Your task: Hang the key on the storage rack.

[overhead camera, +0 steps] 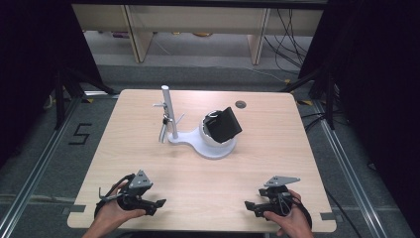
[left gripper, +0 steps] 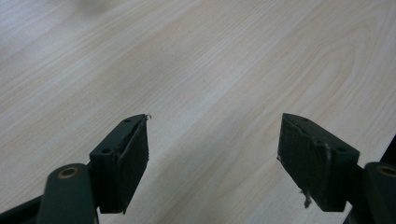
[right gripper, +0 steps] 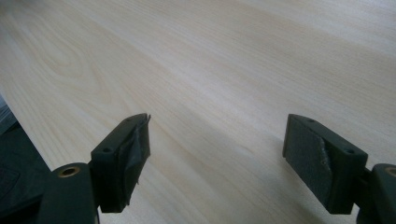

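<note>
A white stand [overhead camera: 214, 148] sits at the middle of the wooden table [overhead camera: 148, 163]. Its round cup holds a tilted black box-like object [overhead camera: 224, 125]. A white upright post [overhead camera: 168, 111] rises from the stand's left end, and a small metal piece [overhead camera: 162, 130] hangs beside it. My left gripper [overhead camera: 156, 206] rests near the front left edge, open, jaws pointing right. My right gripper [overhead camera: 251, 208] rests near the front right edge, open, jaws pointing left. In the left gripper view the left gripper [left gripper: 215, 140] has bare wood between its jaws. The right gripper [right gripper: 217, 140] likewise frames bare wood.
A dark round grommet [overhead camera: 240, 104] is set into the table's far side. Black curtains flank the table, with a wooden shelf [overhead camera: 198, 29] and cables on the floor beyond. A wide stretch of tabletop lies between the grippers and the stand.
</note>
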A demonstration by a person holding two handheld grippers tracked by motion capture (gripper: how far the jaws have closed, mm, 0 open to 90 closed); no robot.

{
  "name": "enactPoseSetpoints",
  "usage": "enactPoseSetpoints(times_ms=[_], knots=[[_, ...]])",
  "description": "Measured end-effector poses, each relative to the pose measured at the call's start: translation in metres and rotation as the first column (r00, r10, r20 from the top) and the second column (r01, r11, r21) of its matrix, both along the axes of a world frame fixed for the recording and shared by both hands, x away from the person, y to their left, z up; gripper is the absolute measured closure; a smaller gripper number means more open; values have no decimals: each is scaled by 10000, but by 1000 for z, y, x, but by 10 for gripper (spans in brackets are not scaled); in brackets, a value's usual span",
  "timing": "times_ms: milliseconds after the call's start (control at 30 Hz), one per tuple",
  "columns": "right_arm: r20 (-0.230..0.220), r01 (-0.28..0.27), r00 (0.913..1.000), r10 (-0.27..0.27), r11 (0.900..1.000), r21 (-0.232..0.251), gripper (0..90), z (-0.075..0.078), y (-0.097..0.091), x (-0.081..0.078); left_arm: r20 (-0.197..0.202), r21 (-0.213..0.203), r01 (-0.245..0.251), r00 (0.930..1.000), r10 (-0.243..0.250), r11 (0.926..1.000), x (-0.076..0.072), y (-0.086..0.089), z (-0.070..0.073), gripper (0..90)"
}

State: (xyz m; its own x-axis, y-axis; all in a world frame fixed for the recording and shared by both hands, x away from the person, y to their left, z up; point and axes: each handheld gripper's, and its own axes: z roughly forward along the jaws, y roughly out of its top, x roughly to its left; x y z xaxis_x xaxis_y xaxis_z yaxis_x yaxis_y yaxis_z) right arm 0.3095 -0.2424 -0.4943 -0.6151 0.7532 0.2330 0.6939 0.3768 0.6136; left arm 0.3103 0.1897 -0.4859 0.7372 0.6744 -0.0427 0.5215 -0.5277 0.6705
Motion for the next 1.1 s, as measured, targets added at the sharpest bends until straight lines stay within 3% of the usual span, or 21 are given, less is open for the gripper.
enactPoseSetpoints(times_ms=[67, 200, 233, 267, 300, 367, 400, 433, 500, 600, 667, 700, 733, 767, 1100], knots=[[49, 159, 9999, -160, 9998, 83, 237, -1, 1, -1, -25, 18, 82, 10000, -82, 10000, -2, 0, -2, 233], [74, 120, 9999, -120, 9999, 78, 236, -1, 2, -1, 410, 305, -13, 9992, 1, 9995, -8, 2, -6, 233], [-214, -18, 9998, 25, 9995, 327, 236, -1, 2, -1, 472, 319, -59, 9989, 44, 9995, -9, 2, -7, 233], [-93, -322, 9994, 326, 9984, 469, 236, -2, 0, 1, 384, 241, -61, 9993, 52, 9997, -11, 2, -8, 233], [-5, -205, 9998, 206, 9997, 110, 235, -1, 1, 0, 438, 214, -76, 9990, 66, 9997, -12, 3, -9, 233], [10, -231, 9997, 231, 9996, 177, 232, 0, 0, 0, 444, 268, 19, 9990, -31, 9996, -13, 4, -10, 233], [18, -220, 9998, 220, 9996, 154, 230, 0, 1, 0, 227, 153, -38, 9997, 35, 9999, -14, 4, -11, 230], [-318, 63, 9995, -57, 9998, 211, 230, 0, 3, -3, 217, 88, -55, 9998, 53, 9999, -14, 4, -12, 229], [159, -49, 9999, 51, 10000, -74, 228, 0, 2, -1, 446, 203, -1, 9990, -8, 9998, -13, 5, -13, 229], [159, 6, 9999, -6, 10000, -25, 225, 0, 2, -2, 289, 90, -157, 9995, 154, 9998, -13, 5, -14, 229], [-102, -147, 9998, 148, 9998, 100, 222, 0, 1, -1, 355, 165, -100, 9993, 94, 9998, -12, 6, -13, 229], [224, -534, 9983, 535, 9986, -21, 222, -1, 0, 2, 314, 126, -143, 9994, 139, 9998, -13, 6, -13, 229], [211, -565, 9982, 565, 9984, 11, 222, -1, -1, 2, 264, 160, -141, 9996, 137, 9998, -13, 6, -13, 229], [86, -240, 9997, 239, 9996, 118, 221, -1, 0, 0, 179, 157, -205, 9996, 202, 9997, -13, 5, -14, 226], [-1, -135, 9999, 135, 9998, 113, 212, 0, 0, -1, 117, 170, -104, 9999, 102, 9998, -13, 5, -16, 220]])
